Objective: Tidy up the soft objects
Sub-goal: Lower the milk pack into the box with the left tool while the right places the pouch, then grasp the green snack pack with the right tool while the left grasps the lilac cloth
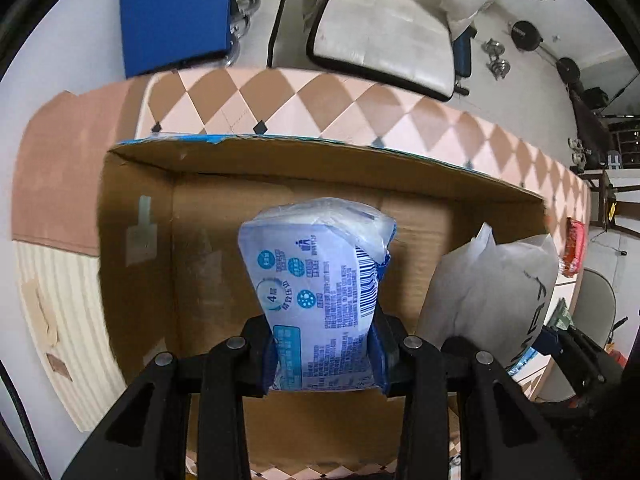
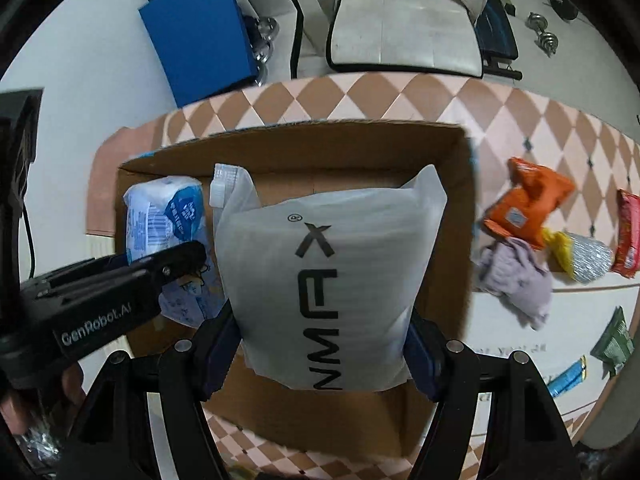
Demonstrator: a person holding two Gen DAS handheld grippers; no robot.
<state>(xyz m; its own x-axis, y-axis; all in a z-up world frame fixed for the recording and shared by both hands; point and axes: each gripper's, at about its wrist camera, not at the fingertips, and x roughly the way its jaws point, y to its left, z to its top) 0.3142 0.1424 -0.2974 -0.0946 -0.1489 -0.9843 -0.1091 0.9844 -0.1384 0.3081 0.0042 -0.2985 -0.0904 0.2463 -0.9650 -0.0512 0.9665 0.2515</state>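
Observation:
My left gripper (image 1: 324, 354) is shut on a blue and white tissue pack (image 1: 320, 280) and holds it over the open cardboard box (image 1: 136, 216). My right gripper (image 2: 320, 354) is shut on a white foam pouch with black lettering (image 2: 328, 272), held over the same box (image 2: 452, 184). The pouch also shows at the right in the left wrist view (image 1: 492, 292). The tissue pack (image 2: 160, 216) and the left gripper (image 2: 176, 264) show at the left in the right wrist view.
The box stands on a table with a pink and brown checked cloth (image 2: 532, 128). To the right of the box lie an orange packet (image 2: 528, 208), a grey cloth (image 2: 516, 276), a silver pouch (image 2: 588, 256), a red packet (image 2: 628, 232) and a green packet (image 2: 612, 344). Chairs (image 2: 400, 28) stand beyond the table.

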